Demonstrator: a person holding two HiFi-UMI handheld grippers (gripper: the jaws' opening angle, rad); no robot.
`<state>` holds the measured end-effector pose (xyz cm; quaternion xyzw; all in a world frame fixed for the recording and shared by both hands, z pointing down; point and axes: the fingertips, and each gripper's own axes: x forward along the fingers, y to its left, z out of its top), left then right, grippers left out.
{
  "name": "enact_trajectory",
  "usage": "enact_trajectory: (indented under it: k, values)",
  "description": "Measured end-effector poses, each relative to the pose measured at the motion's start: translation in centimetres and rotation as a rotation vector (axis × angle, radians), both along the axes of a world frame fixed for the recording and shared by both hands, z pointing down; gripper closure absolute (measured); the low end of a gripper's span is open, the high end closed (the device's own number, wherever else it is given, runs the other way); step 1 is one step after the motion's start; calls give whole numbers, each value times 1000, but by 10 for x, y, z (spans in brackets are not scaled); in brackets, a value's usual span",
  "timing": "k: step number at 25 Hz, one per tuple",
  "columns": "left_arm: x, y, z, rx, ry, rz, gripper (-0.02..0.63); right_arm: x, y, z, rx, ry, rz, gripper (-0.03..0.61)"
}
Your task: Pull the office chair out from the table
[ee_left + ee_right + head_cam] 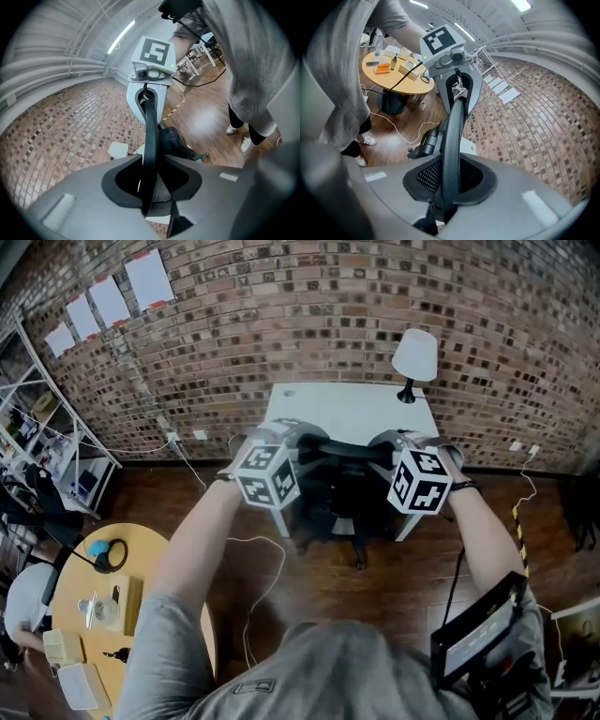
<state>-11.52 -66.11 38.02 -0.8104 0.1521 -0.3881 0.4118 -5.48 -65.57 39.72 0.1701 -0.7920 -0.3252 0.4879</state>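
Two grippers: both are on the top rim of the chair [342, 493], the left gripper [151, 186] at its left end and the right gripper [448, 187] at its right end.
Left jaws: partly apart, with the black rim between them. A dark gap shows beside the rim, so the pads do not seem to press on it.
Right jaws: closed on the rim, which fills the slot between them, with the chair's mesh just behind.
Chair: black with a mesh back and a castor base, pushed in with its seat partly under the near edge of the table [342, 409].
Table: white and bare-topped, just beyond the chair, with its far edge against the wall [300, 324].
Lamp [414, 360]: white shade on a dark stem, on the table beyond the chair and to its right.
Wall: rough red-brown brick behind the chair, with white sheets [111, 298] pinned high up, far to the chair's left.
Floor [394, 568]: dark, glossy wood planks under and around the chair. A white cable [258, 568] loops across it near the chair's left.
Round table [155, 549]: pale yellow top, well apart from the chair on its left, carrying headphones [108, 554] and small boxes.
Shelf [42, 427]: white metal rack, crowded, well to the chair's left.
Ceiling [56, 51]: pale and ribbed, with a strip light above the chair.
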Motion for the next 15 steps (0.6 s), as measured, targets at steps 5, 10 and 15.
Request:
enact_trajectory:
  k: [5,10,15]
  values:
    - [5,11,0,-7,5,-2,509,6,8,2,14,7,-2,506]
    - [5,23,-2,-13,5,2,511,5,20,-1,16,1,-11,508]
    - [7,43,-6,-15,18,21,513,6,40,-4,-3,-7,-27,508]
